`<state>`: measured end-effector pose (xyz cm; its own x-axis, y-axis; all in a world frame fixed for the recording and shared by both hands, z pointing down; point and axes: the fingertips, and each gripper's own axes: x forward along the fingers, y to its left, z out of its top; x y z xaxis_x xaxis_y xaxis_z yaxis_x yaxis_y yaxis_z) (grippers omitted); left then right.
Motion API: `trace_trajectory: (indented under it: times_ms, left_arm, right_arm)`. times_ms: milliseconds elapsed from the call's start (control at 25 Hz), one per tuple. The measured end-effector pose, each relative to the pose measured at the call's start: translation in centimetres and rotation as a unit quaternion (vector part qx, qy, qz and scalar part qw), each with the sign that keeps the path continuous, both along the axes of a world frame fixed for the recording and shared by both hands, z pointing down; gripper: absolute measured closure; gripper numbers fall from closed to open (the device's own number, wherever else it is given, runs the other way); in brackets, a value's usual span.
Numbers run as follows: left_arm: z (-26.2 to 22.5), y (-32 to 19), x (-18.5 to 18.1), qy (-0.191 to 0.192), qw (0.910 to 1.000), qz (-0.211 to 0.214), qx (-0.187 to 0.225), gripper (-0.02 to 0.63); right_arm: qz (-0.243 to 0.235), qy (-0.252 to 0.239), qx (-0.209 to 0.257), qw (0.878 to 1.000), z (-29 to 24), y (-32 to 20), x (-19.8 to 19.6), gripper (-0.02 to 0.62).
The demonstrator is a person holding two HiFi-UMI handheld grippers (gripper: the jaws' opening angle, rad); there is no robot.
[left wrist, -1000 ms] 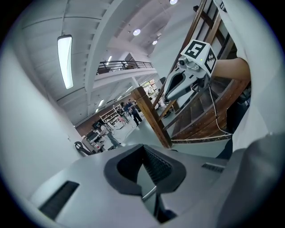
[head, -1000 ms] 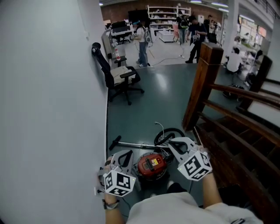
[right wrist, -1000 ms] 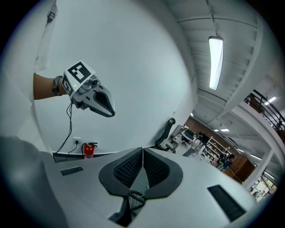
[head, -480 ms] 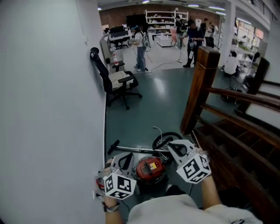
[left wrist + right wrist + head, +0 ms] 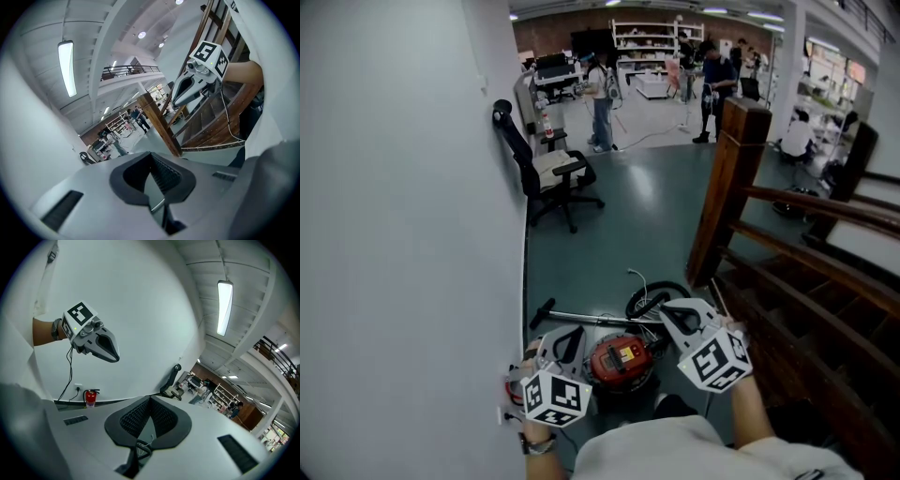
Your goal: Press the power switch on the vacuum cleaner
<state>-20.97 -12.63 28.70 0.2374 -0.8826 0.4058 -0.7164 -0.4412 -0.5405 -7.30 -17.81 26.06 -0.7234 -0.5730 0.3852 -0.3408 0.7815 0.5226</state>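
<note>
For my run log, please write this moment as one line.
left gripper: shut, empty | right gripper: shut, empty | vacuum cleaner: on floor between grippers

Pale top, two white grippers with marker cubes.

The person wears a pale grey short-sleeved top and a dark band on the left wrist. The left gripper and right gripper look alike. Each has a smooth white shell tapering to a rounded nose with a dark grey face, black slots in the casing, and black ribbed pads. Each carries a white cube printed with black square markers, with a small green lamp just beside it. A thin black cable hangs from the left one, and a pale cable from the right.
</note>
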Motion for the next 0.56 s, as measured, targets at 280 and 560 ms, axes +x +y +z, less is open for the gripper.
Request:
trace_trajectory:
  times_ms: [280,560]
  left_arm:
    - [0.60,0.01,0.40,0.001,1.0000,0.001,-0.005,0.604]
    - [0.39,0.08,0.98,0.001,1.0000,0.004,-0.007,0.604]
  right_arm:
    - [-0.002,0.007,-0.005,1.000,0.87,0.12,0.34,0.568]
    - [-0.007,0.011,-0.002,1.000,0.80,0.08,0.65,0.568]
